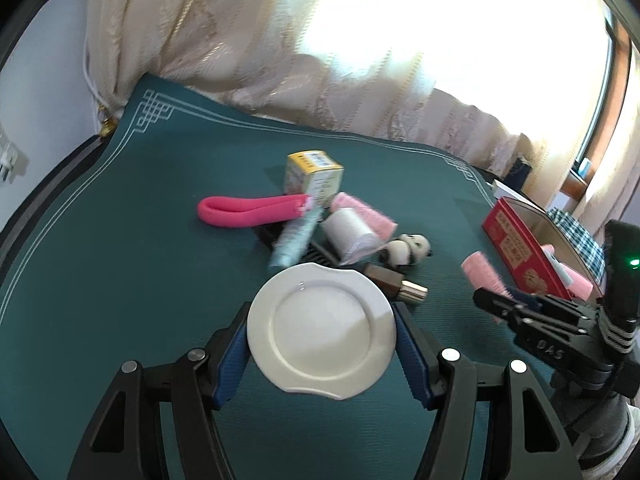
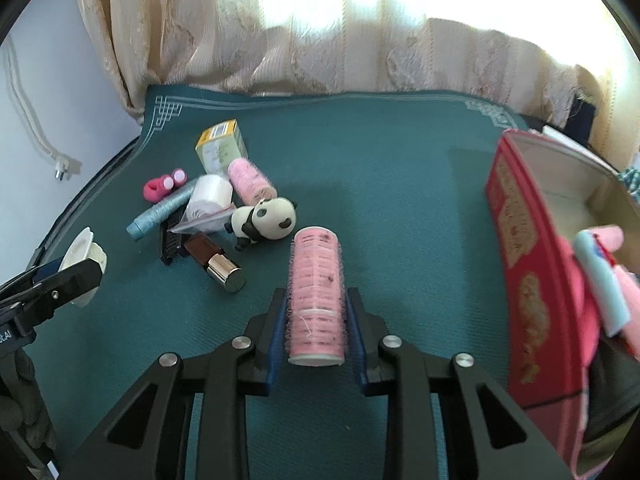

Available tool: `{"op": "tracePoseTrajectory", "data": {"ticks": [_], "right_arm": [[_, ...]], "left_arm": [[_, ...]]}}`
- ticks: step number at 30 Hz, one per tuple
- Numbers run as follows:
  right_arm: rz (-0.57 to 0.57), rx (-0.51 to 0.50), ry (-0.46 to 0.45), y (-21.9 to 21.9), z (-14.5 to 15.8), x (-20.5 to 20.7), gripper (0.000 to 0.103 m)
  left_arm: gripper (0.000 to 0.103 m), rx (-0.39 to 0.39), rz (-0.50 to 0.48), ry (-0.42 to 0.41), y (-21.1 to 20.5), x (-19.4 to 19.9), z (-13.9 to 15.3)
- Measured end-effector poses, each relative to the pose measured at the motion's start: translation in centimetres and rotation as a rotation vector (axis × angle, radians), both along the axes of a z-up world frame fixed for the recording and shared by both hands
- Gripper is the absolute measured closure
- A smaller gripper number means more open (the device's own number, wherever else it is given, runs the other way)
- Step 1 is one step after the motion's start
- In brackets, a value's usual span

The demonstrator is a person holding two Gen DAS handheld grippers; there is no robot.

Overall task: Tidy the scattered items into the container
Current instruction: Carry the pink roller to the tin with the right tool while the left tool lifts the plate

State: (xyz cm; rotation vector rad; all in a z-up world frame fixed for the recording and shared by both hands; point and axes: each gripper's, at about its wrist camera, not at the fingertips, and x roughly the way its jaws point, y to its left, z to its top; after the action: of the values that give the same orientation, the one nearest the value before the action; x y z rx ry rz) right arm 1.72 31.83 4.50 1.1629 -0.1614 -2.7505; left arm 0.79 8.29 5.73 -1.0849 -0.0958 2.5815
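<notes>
Lower centre of the right wrist frame: right claw clenched on pink hair roller, pads on both bristled sides, roller lengthwise between them, far end sticking out past the tips. Light, hollow, slightly springy; bristles give bite, so low slip risk, but hard squeeze could dent it. Side-on grasp at mid-length looks right.

Lower centre of the left wrist frame: left claw grasping small white plate edge to edge, blue pads on opposite rims, plate clear of green worktop. Stiff, glazed, slippery, breakable; rim grip thin, likely to pivot or slide if tilted. Best kept flat and set down gently.

Right edge of both frames: red box, open top, some pink and pale blue items already inside.

Centre left: pile still on worktop — panda figure, lipstick, yellow carton, second roller.
</notes>
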Motion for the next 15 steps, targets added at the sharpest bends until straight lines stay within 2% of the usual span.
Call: {"op": "tracePoseTrajectory", "data": {"ticks": [7,15], "right_arm": [[-0.111,-0.013,0.134,4.3,3.6,3.8,0.072],[-0.288,-0.042,0.172,12.0,5.2,6.2,0.072]], "left_arm": [[0.036,-0.014,-0.074,0.014,3.9,0.7,1.2],[0.036,-0.027,-0.180,0.035,9.3,1.7,2.6]]}}
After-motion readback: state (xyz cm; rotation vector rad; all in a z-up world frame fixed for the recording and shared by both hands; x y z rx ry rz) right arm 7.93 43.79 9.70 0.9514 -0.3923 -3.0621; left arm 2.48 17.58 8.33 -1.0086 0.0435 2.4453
